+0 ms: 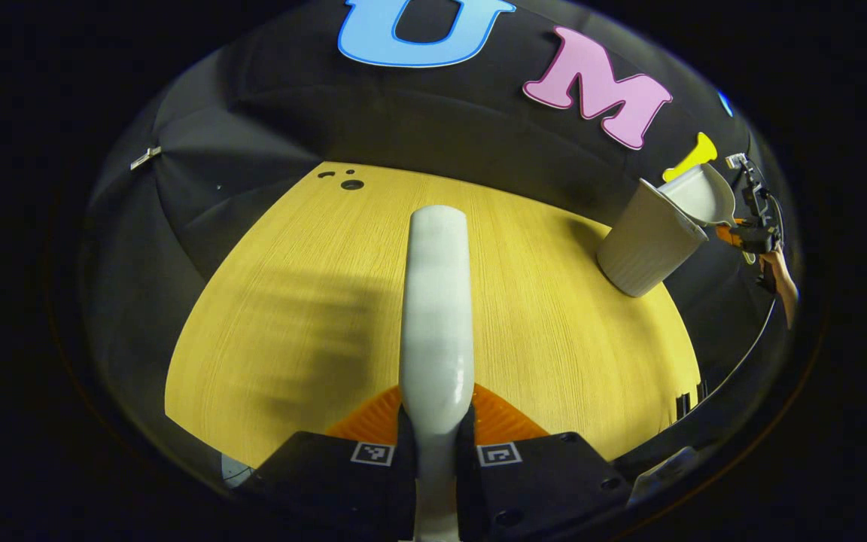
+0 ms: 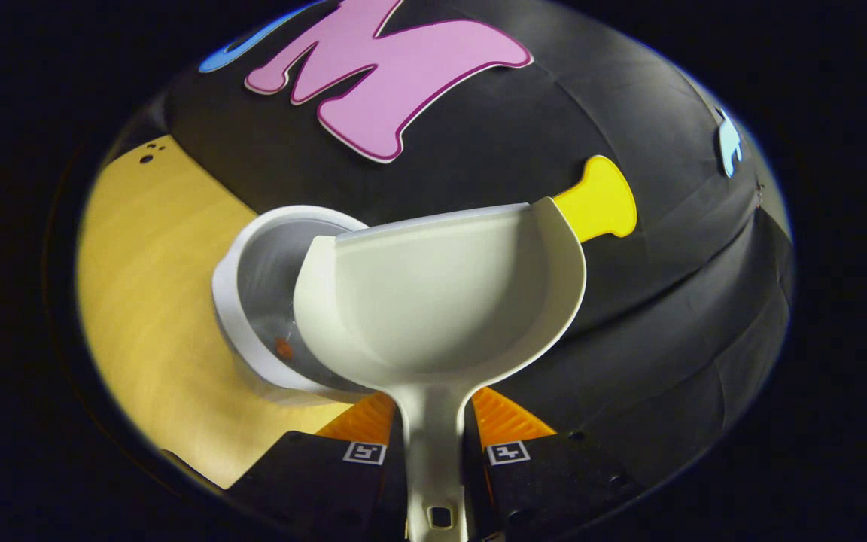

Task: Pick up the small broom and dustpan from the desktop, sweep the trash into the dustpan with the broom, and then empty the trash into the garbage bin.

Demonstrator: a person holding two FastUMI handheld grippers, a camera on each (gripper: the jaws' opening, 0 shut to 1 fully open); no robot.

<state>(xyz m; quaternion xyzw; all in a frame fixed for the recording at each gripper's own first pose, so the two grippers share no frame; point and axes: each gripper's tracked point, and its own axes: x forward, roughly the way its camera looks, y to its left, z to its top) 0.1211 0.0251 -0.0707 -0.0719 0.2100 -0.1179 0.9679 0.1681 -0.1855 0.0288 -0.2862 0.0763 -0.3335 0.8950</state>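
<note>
In the left gripper view my left gripper (image 1: 436, 444) is shut on the white small broom (image 1: 437, 316), which points forward over the yellow desktop (image 1: 290, 301). At the far right of that view stands the white garbage bin (image 1: 648, 241), with the white dustpan (image 1: 701, 194) tipped over its mouth by the right gripper (image 1: 753, 226). In the right gripper view my right gripper (image 2: 437, 440) is shut on the handle of the dustpan (image 2: 441, 301), whose front lip hangs over the open bin (image 2: 241, 301). A small orange scrap (image 2: 283, 348) lies inside the bin.
A hand (image 1: 780, 278) holds the right gripper past the desk's right edge. Small round holes (image 1: 351, 183) mark the desktop's far left corner. The desktop (image 2: 140, 286) ends close behind the bin, at the black cloth wall.
</note>
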